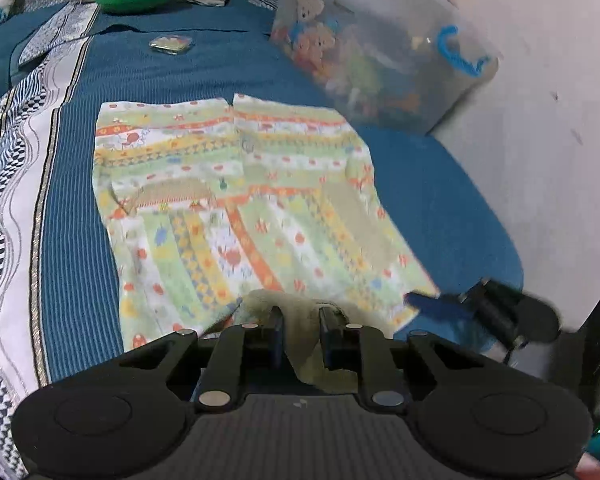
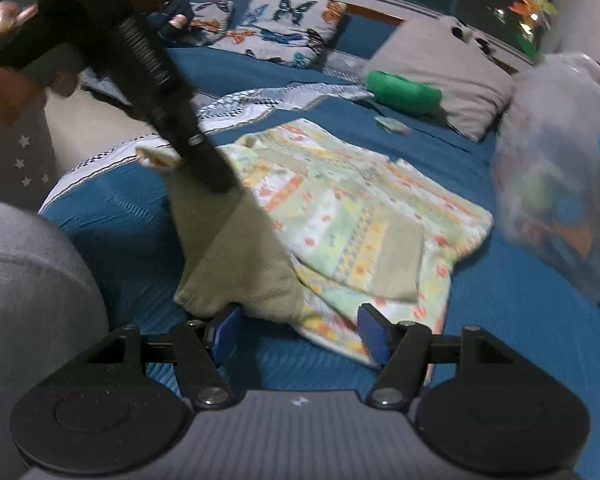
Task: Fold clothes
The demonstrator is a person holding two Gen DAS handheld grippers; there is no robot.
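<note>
The left gripper (image 1: 300, 320) has its jaws clamped on the near olive waistband of the patterned shorts (image 1: 236, 200), lifting that edge off the blue bedspread (image 1: 160, 80), so the step in hand looks like the start of a fold: the near end raised and ready to be carried over toward the far end. The right gripper (image 2: 300, 332) hovers low just beside the near right corner of the garment with its jaws apart and nothing pinched between them; the cloth lies ahead of its blue pads (image 2: 374, 334) rather than in them. The next move probably calls for the right side to take hold of the hem, so both corners travel together and the fold lands square. The shorts lie mid-bed, mostly flat, leg openings at the far end, printed in bands of orange, yellow and pale green with plain olive patches; the raised near edge shows the olive inner face. A clear plastic toy tub (image 1: 380, 52) stands near to the right.
</note>
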